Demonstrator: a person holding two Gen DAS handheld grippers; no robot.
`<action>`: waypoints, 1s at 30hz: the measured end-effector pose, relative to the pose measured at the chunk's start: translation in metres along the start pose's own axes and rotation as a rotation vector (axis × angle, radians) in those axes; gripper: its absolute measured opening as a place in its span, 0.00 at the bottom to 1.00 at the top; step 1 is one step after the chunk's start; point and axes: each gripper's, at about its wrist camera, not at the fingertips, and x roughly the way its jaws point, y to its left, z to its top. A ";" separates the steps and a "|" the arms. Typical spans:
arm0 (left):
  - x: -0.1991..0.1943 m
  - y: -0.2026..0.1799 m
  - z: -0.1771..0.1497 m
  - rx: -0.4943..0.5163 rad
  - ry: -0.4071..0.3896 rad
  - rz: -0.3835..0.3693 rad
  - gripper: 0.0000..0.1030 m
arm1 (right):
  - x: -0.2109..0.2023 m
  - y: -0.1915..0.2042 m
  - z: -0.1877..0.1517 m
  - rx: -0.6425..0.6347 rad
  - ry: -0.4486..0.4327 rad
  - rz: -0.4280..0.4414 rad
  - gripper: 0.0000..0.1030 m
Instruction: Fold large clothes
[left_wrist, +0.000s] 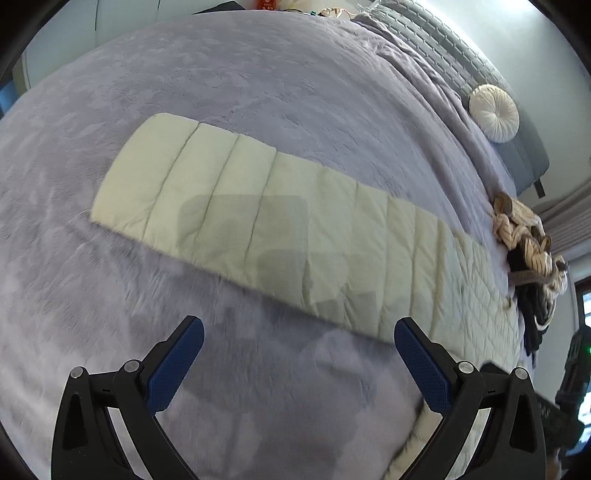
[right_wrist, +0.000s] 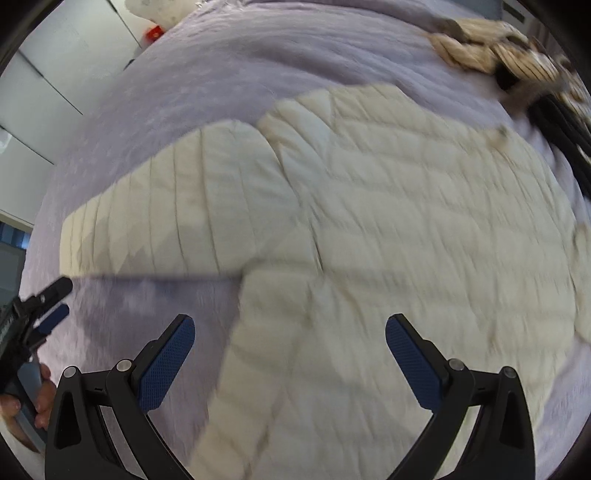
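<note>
Cream quilted puffer jacket (right_wrist: 406, 206) spread flat on the lavender plush blanket (left_wrist: 258, 85), one sleeve (left_wrist: 258, 221) stretched straight out, left gripper (left_wrist: 299, 332) wide apart above bare blanket beside that sleeve, right gripper (right_wrist: 290, 328) likewise apart (empty) over the jacket's body, knotted cushion (left_wrist: 524, 229) beyond the jacket.

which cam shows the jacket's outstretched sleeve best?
Left wrist: the quilted sleeve lies sharp and full-length across the purple blanket, cuff to shoulder. Right wrist shows the same sleeve foreshortened and motion-blurred, joined to the jacket body.

Left claw (left_wrist: 299, 334), right claw (right_wrist: 290, 330) agape (both empty).
</note>
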 end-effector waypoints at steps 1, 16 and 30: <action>0.005 0.002 0.003 -0.004 -0.004 -0.009 1.00 | 0.007 0.003 0.008 -0.005 -0.013 0.006 0.92; 0.063 0.029 0.031 -0.124 -0.047 -0.004 0.96 | 0.095 0.005 0.038 0.034 0.026 0.070 0.12; 0.003 -0.034 0.059 0.126 -0.184 -0.112 0.09 | 0.091 0.002 0.023 0.054 0.003 0.092 0.12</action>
